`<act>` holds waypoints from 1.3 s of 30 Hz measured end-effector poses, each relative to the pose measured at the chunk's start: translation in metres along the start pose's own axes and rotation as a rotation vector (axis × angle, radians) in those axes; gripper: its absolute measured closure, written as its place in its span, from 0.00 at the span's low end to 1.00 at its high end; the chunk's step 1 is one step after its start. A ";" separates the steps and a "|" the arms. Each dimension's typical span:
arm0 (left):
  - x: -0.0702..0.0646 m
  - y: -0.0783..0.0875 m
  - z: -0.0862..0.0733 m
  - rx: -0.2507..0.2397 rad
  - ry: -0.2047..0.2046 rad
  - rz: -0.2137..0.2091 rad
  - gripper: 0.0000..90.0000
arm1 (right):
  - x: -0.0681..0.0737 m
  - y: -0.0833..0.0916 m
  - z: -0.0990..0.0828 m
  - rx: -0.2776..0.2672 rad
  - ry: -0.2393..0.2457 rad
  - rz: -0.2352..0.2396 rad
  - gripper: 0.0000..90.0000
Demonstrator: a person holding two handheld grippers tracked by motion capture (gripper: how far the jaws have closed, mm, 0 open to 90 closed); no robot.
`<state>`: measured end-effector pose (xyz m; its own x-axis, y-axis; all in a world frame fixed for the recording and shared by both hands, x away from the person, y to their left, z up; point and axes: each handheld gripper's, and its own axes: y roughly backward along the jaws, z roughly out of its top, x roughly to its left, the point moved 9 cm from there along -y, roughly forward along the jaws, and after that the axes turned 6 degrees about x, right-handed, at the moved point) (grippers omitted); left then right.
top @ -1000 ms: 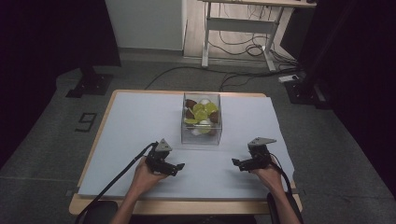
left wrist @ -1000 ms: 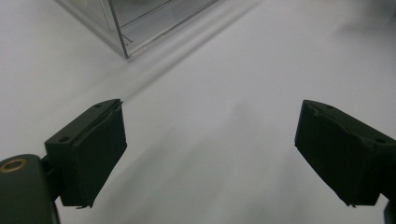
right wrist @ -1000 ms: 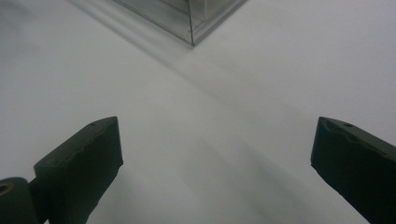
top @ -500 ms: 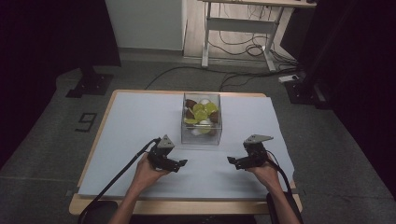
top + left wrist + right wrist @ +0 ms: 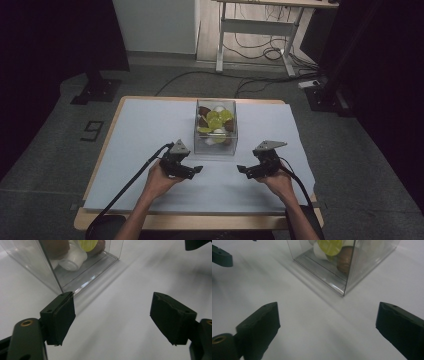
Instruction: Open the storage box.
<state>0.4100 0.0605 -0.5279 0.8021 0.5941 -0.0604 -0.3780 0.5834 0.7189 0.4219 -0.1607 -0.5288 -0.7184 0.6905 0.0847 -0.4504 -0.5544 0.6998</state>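
Note:
A clear plastic box (image 5: 215, 145) stands mid-table, holding several yellow, brown and white capsules (image 5: 216, 120). My left gripper (image 5: 196, 171) hovers just left of its near corner, and my right gripper (image 5: 242, 170) just right of it; the tips point toward each other. In the left gripper view the left gripper (image 5: 113, 312) is open over bare white table, with the box (image 5: 45, 272) and a white capsule (image 5: 72, 258) ahead. The right gripper (image 5: 328, 322) is open too, facing the box (image 5: 364, 260). Both pairs of jaws have just been closing slightly, with nothing between them.
White paper (image 5: 140, 135) covers the wooden table (image 5: 100, 220). Each gripper trails a black cable (image 5: 125, 192) off the near edge. Beyond the table are a desk frame (image 5: 255, 35), floor cables and dark stands.
Both hands have lifted a little toward the box. The right gripper has shifted left, so the two grippers stand closer together.

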 end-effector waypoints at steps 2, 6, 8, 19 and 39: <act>0.000 -0.001 0.003 0.002 -0.004 0.001 0.23 | 0.001 -0.001 0.002 0.001 0.002 0.005 0.12; 0.002 -0.003 0.010 -0.011 0.000 -0.005 0.24 | 0.004 -0.003 0.007 0.001 0.017 0.004 0.15; 0.004 -0.004 0.013 -0.013 0.003 -0.003 0.25 | 0.004 -0.003 0.010 -0.004 0.020 0.003 0.15; 0.004 -0.012 0.027 -0.014 -0.012 -0.009 0.32 | 0.011 -0.006 0.020 -0.001 0.041 0.011 0.29; 0.012 -0.022 0.043 -0.036 0.000 0.009 0.49 | 0.013 -0.018 0.034 -0.011 0.028 0.008 0.56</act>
<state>0.4477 0.0312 -0.5150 0.7988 0.5992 -0.0543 -0.4011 0.5977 0.6942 0.4383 -0.1256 -0.5168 -0.7363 0.6731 0.0699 -0.4506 -0.5647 0.6915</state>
